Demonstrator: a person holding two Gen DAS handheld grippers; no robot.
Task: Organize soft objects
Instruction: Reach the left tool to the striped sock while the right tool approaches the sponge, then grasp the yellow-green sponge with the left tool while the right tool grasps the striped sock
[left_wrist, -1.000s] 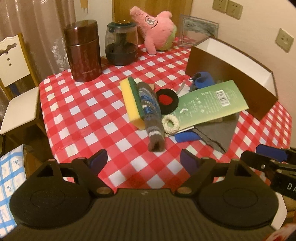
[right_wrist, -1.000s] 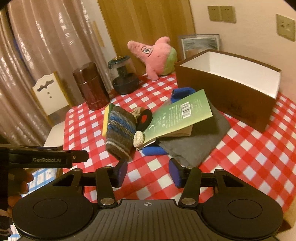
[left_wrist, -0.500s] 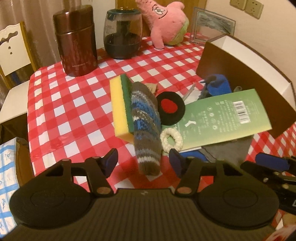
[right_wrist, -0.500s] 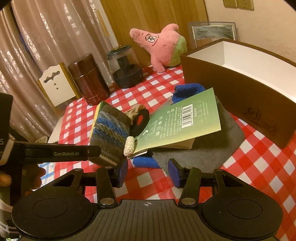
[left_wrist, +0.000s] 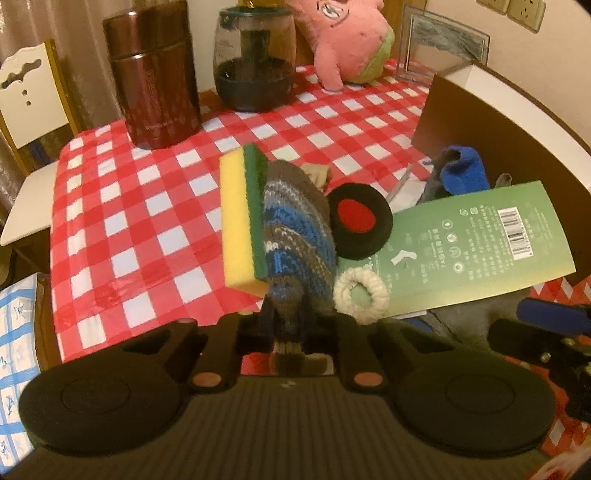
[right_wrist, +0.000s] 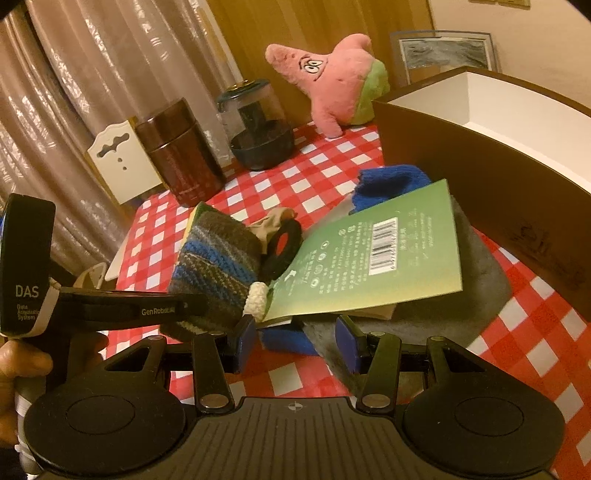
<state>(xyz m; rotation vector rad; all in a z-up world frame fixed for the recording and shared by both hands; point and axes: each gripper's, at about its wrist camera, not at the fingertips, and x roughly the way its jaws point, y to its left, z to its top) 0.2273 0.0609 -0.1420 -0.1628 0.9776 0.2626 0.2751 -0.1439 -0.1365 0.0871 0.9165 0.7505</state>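
left gripper (left_wrist: 288, 332): low over the near bench edge, pointing far; jaws clamped on the near cuff end of the striped brown-blue-grey knitted sock (left_wrist: 295, 236)
right gripper (right_wrist: 295, 338): low at near edge, level, jaws apart with nothing between them; blue pads just in front of a small blue fabric piece (right_wrist: 286, 339) and the grey felt cloth (right_wrist: 476, 266)
person's hand (right_wrist: 14, 373): seen at far left of right wrist view, wrapped round the left gripper's handle
sock position: lying lengthwise mid-bench, touching the yellow-and-green sponge (left_wrist: 242, 218) on its left; black foam disc with red centre (left_wrist: 360, 227) and white rope ring (left_wrist: 360, 295) just to its right
green printed card with barcode (left_wrist: 476, 251): tilted, resting over the grey cloth; blue knit fabric (left_wrist: 463, 171) beyond it
bench (left_wrist: 147, 221): red-and-white checked cloth
brown open box with white inside (right_wrist: 498, 129): right side
far side: brown cylindrical canister (left_wrist: 151, 70), dark glass jar (left_wrist: 255, 62), pink star plush toy (right_wrist: 332, 81), framed picture (left_wrist: 443, 48)
room: white chair (left_wrist: 26, 92) at left, beige curtain (right_wrist: 92, 66), wooden panel behind
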